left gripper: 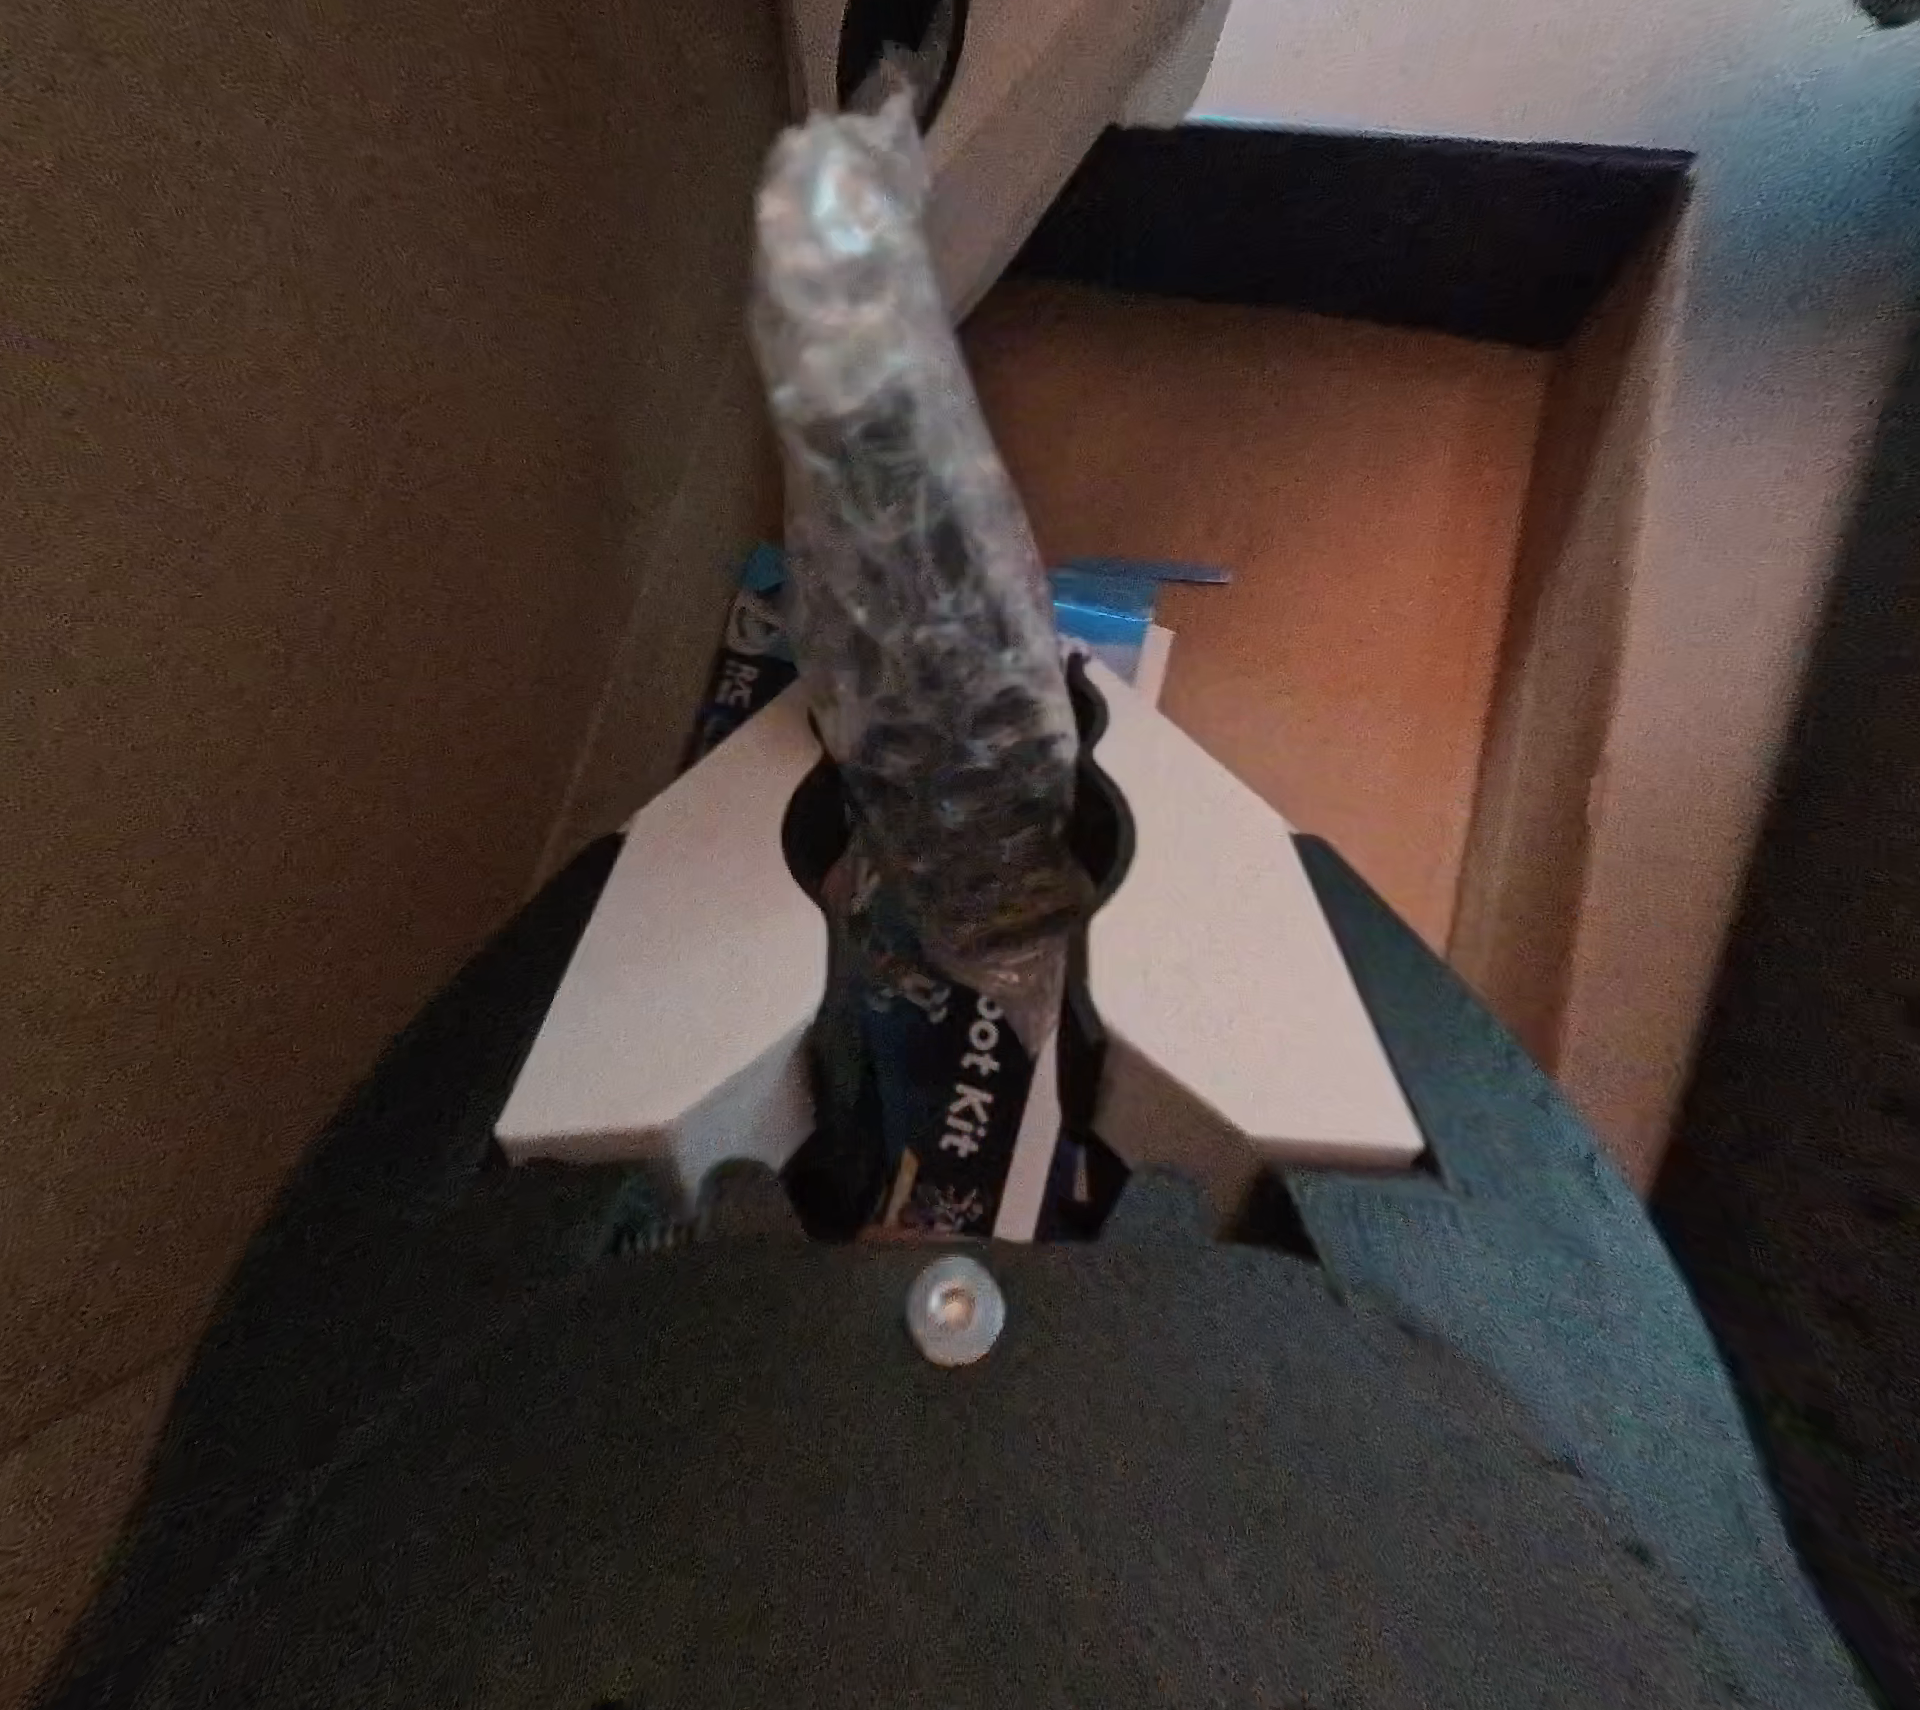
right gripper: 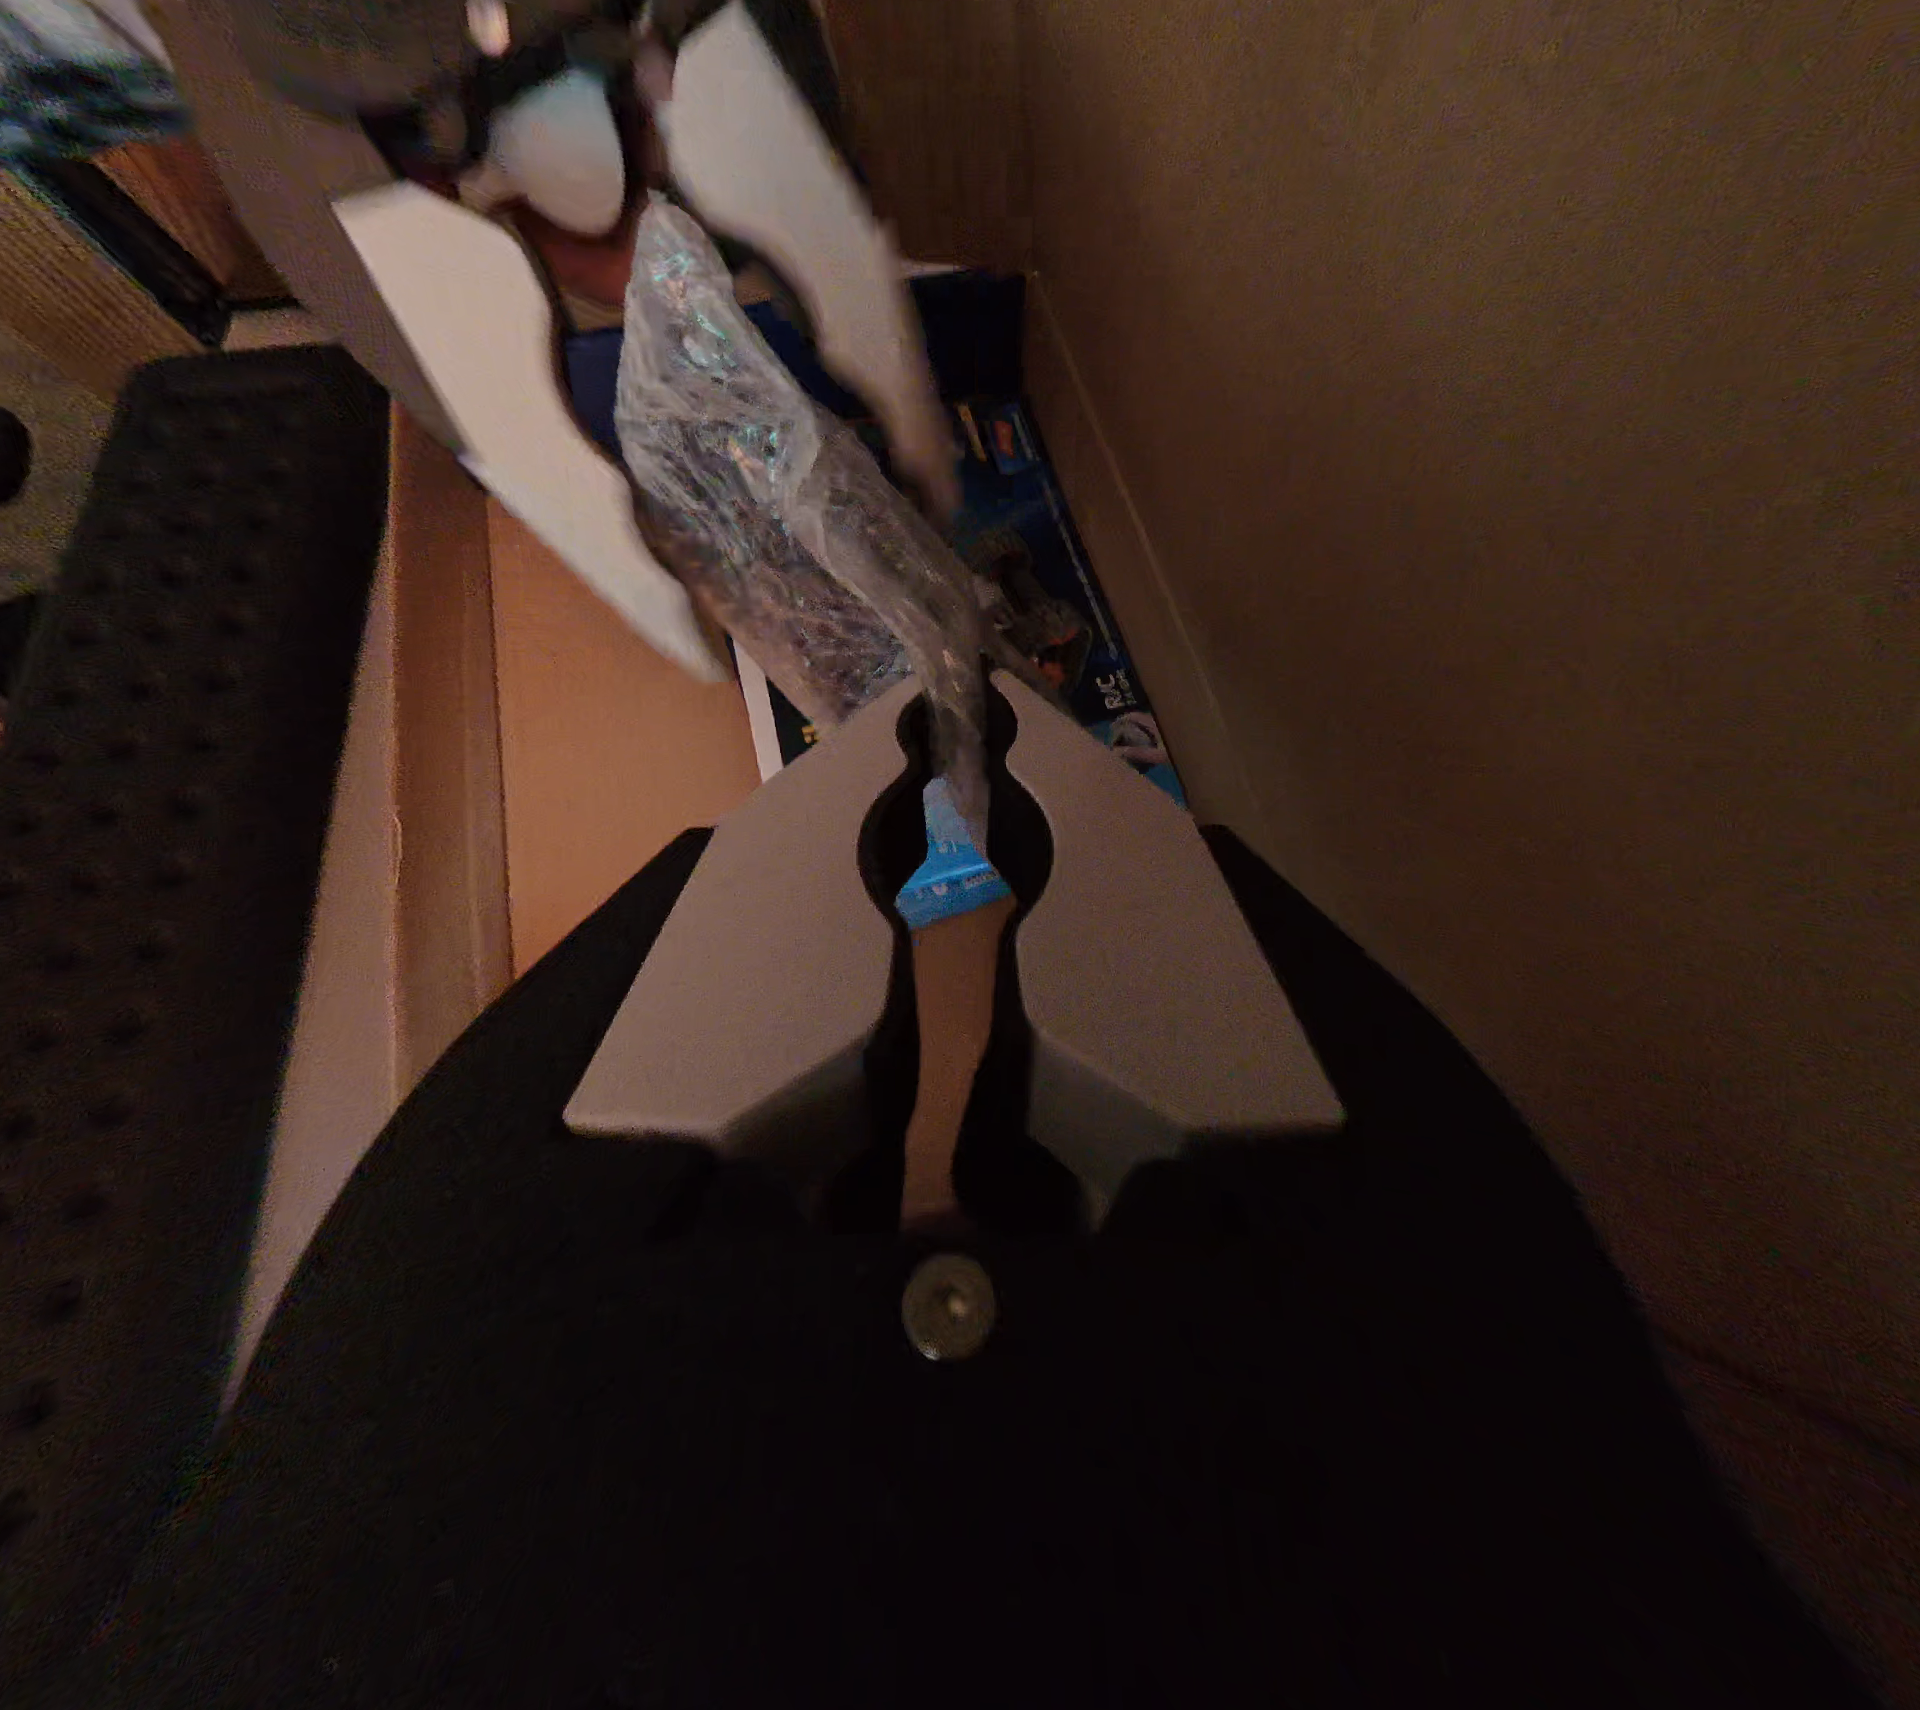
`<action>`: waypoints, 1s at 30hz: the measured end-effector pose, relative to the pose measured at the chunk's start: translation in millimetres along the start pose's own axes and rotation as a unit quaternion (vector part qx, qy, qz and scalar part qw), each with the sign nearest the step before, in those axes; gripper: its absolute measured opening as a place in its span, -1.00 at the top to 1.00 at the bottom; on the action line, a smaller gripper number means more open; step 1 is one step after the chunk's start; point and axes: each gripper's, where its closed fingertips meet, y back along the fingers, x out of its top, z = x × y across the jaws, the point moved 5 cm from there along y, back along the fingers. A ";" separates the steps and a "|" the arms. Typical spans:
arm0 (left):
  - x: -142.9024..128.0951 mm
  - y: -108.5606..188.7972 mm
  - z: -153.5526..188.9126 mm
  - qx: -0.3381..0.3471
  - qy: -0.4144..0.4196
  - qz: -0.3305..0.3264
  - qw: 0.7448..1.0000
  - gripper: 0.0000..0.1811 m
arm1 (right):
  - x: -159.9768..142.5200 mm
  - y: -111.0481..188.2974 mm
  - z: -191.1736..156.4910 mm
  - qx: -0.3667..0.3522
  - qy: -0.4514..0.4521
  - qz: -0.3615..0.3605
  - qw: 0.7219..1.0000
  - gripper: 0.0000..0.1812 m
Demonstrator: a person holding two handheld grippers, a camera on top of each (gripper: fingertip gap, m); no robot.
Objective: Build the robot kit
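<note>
Crosswise, plastic-wrapped bundle between both tongs

Left claw, white fingers on a dark body, was closed on one end of a plastic-wrapped bundle, the fingers pressed against its sides. Right claw, of the same build, was pinched shut on the thin opposite end of the bundle. The two claws faced each other at close range, fingertips nearly meeting, the right tilted across the left's view.
</note>
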 end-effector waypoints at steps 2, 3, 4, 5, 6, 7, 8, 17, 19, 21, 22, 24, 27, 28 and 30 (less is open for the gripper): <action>0.9 2.8 -3.8 0.033 0.009 0.004 0.999 0.65 | 2.2 1.6 0.7 -0.013 0.005 0.003 1.000 0.97; 1.4 7.2 -2.8 0.014 0.028 0.007 0.999 0.66 | 4.3 2.8 0.0 -0.012 0.007 0.010 1.000 0.95; 1.8 12.6 -3.0 -0.012 0.058 0.014 0.998 0.67 | 7.0 4.6 -0.1 -0.012 0.003 0.020 1.000 0.91; 1.1 18.3 -5.0 -0.036 0.088 0.028 0.995 0.68 | 9.5 7.0 0.3 -0.014 -0.001 0.028 1.000 0.82; -1.8 24.1 -5.9 -0.061 0.112 0.037 0.991 0.68 | 10.8 9.8 0.3 -0.014 -0.002 0.031 0.999 0.71; -5.5 29.9 -5.5 -0.084 0.124 0.039 0.988 0.69 | 11.3 12.9 0.6 -0.012 -0.004 0.033 0.999 0.61; -7.1 36.8 -5.0 -0.096 0.126 0.051 0.986 0.69 | 11.8 16.4 2.1 -0.014 -0.006 0.036 0.999 0.55; -50.7 145.9 17.5 -0.193 0.062 0.041 0.978 0.69 | 12.0 34.2 19.2 -0.036 -0.040 0.073 0.996 0.47; -71.5 176.6 9.2 -0.162 0.060 0.025 0.985 0.69 | 9.0 34.1 22.4 -0.046 -0.041 0.067 0.996 0.47; -91.0 207.9 -20.6 -0.079 0.089 0.018 0.993 0.69 | 7.3 34.7 25.8 -0.052 -0.048 0.069 0.995 0.49; -100.2 223.9 -39.8 -0.029 0.102 0.016 0.994 0.69 | 7.2 35.0 26.7 -0.051 -0.051 0.073 0.995 0.50; -115.1 250.5 -79.9 0.055 0.134 0.023 0.989 0.69 | 6.7 34.4 27.4 -0.049 -0.056 0.079 0.994 0.52; -140.6 263.0 -139.4 0.127 0.166 0.008 0.978 0.69 | 3.8 28.6 27.9 -0.050 -0.056 0.070 0.995 0.53; -146.7 261.0 -156.5 0.128 0.179 0.008 0.976 0.69 | 2.5 26.4 27.8 -0.050 -0.055 0.066 0.995 0.53; -155.3 249.1 -183.0 0.096 0.205 0.007 0.974 0.68 | 0.3 23.2 27.9 -0.050 -0.053 0.059 0.996 0.53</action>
